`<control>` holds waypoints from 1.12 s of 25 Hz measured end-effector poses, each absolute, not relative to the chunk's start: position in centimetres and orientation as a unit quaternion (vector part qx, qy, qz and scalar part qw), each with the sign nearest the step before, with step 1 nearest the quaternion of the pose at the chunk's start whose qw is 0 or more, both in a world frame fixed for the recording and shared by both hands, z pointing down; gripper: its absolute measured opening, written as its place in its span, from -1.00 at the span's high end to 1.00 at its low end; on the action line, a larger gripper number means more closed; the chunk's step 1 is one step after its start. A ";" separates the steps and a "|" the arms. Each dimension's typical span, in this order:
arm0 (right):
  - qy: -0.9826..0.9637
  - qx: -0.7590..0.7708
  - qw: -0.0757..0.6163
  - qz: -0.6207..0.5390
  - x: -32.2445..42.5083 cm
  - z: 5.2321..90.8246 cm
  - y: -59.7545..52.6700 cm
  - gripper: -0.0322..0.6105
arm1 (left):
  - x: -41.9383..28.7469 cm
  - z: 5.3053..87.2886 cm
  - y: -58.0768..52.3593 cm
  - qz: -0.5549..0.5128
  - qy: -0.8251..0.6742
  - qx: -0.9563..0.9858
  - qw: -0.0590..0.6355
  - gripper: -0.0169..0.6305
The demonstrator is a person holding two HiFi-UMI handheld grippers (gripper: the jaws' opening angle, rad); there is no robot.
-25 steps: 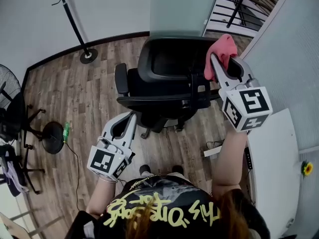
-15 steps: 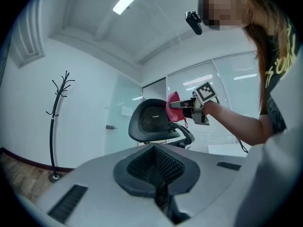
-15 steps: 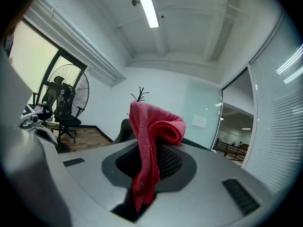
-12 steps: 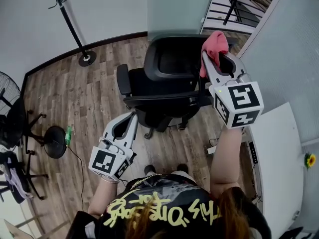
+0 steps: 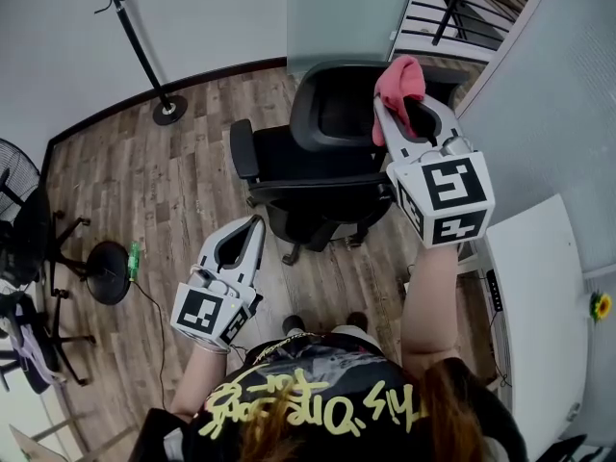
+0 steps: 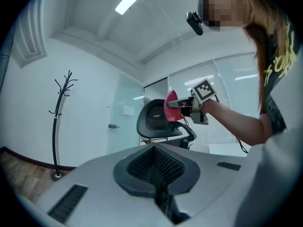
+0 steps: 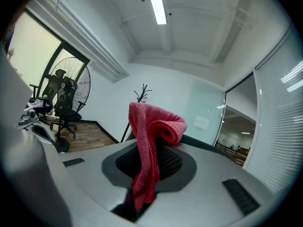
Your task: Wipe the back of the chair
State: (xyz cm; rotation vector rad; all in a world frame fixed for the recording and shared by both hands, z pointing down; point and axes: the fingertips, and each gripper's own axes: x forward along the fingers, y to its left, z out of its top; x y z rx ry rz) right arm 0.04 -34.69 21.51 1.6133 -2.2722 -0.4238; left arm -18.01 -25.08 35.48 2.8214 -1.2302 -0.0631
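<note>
A black office chair (image 5: 318,152) stands on the wood floor ahead of me, its mesh back (image 5: 339,112) turned toward the far wall. My right gripper (image 5: 390,115) is shut on a red cloth (image 5: 398,83), held at the top right edge of the chair's back. In the right gripper view the cloth (image 7: 152,141) droops over the shut jaws. My left gripper (image 5: 252,229) hangs low over the floor, short of the chair's seat, shut with nothing in it. From the left gripper view I see the chair (image 6: 154,119) and the cloth (image 6: 170,109) against its back.
A black coat stand (image 5: 144,56) rises at the far left wall. A floor fan (image 5: 17,210), a round black stool base (image 5: 106,272) and a green bottle (image 5: 135,255) sit at the left. A white desk (image 5: 539,306) runs along the right, beside a glass partition.
My right gripper has carried the red cloth leftward along the top of the chair's back. The left gripper has stayed where it was.
</note>
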 end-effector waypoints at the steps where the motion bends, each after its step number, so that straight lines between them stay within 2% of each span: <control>1: -0.797 0.562 0.163 -0.149 -0.4 21.7 -34.8 0.70 | -18.2 35.5 -25.0 -0.020 -0.400 0.916 0.032 0.98; 15: -0.805 0.529 0.218 -0.158 -5.5 25.2 -36.9 0.70 | -20.1 35.8 -24.9 -0.015 -0.416 0.909 0.031 0.98; 28: -0.827 0.496 0.224 -0.141 -8.9 28.2 -38.0 0.70 | -20.7 35.6 -25.1 -0.010 -0.420 0.907 0.029 0.98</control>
